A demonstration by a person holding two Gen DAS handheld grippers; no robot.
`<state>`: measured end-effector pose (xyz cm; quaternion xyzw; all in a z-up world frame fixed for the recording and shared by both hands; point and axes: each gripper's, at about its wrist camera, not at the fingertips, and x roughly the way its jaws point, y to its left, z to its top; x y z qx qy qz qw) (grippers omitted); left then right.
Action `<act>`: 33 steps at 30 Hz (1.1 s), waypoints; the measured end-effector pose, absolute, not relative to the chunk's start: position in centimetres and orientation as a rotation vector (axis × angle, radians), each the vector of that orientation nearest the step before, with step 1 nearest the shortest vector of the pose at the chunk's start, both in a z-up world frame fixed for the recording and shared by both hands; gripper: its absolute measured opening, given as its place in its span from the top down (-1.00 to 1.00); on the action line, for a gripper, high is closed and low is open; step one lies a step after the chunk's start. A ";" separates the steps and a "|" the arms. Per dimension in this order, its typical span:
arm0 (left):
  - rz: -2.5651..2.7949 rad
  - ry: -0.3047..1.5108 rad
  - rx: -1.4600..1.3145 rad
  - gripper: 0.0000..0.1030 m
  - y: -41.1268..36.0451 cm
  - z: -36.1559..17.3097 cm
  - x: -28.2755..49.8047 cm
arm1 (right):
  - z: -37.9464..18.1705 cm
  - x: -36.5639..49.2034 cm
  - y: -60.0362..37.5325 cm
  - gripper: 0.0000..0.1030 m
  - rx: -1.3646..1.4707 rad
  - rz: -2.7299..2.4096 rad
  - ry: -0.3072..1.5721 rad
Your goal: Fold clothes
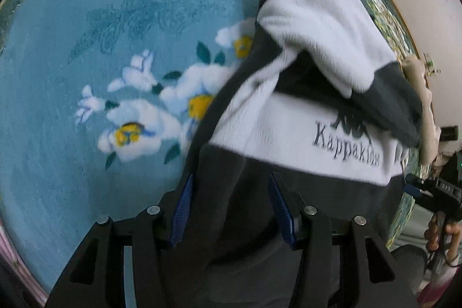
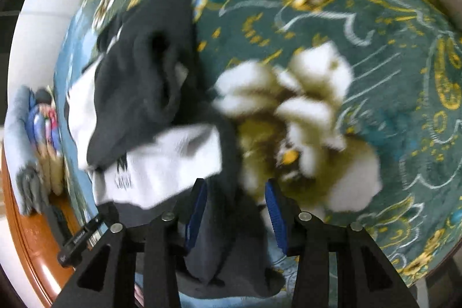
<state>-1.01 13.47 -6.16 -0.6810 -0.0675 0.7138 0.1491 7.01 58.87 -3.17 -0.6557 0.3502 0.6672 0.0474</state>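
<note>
A black and white fleece sweater (image 1: 288, 117) with "Kappa kids" lettering lies crumpled on a blue flowered blanket (image 1: 86, 48). My left gripper (image 1: 231, 186) is open, its blue-padded fingers (image 1: 182, 210) standing on either side of the sweater's dark hem. In the right wrist view the same sweater (image 2: 138, 94) lies over a green and gold patterned blanket (image 2: 375, 48). My right gripper (image 2: 236, 195) is open too, with dark fabric lying between its fingers. The right gripper also shows at the right edge of the left wrist view (image 1: 433, 189), held by a hand.
A big white flower pattern (image 2: 303, 120) on the blanket lies beside the sweater. A wooden edge (image 2: 31, 244) and a pile of folded items (image 2: 34, 129) are at the left. A beige cloth (image 1: 424, 111) sits by the sweater's right side.
</note>
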 end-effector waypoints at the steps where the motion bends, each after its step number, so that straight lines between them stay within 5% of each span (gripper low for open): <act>1: 2.061 -0.185 -1.953 -0.04 13.2 -6.2 -0.8 | -3.2 7.1 58.5 0.11 -2.027 2.032 1.049; 11: 2.060 -0.207 -1.936 -0.04 10.8 -6.9 1.2 | -4.0 8.6 55.2 0.11 -2.357 1.952 0.783; 18: 2.039 -0.246 -1.926 -0.04 9.6 -7.2 2.0 | -5.4 8.4 53.4 0.12 -2.419 1.897 0.772; 20: 2.030 -0.247 -1.923 -0.04 9.7 -7.3 2.3 | -5.4 8.4 53.2 0.17 -2.416 1.888 0.777; 24: 2.020 -0.234 -1.919 -0.04 10.0 -7.3 2.8 | -4.9 8.8 53.0 0.76 -2.407 1.877 0.738; 33: 1.998 -0.188 -1.944 -0.04 8.8 -8.3 3.6 | -4.3 9.8 54.7 0.82 -2.410 1.794 0.665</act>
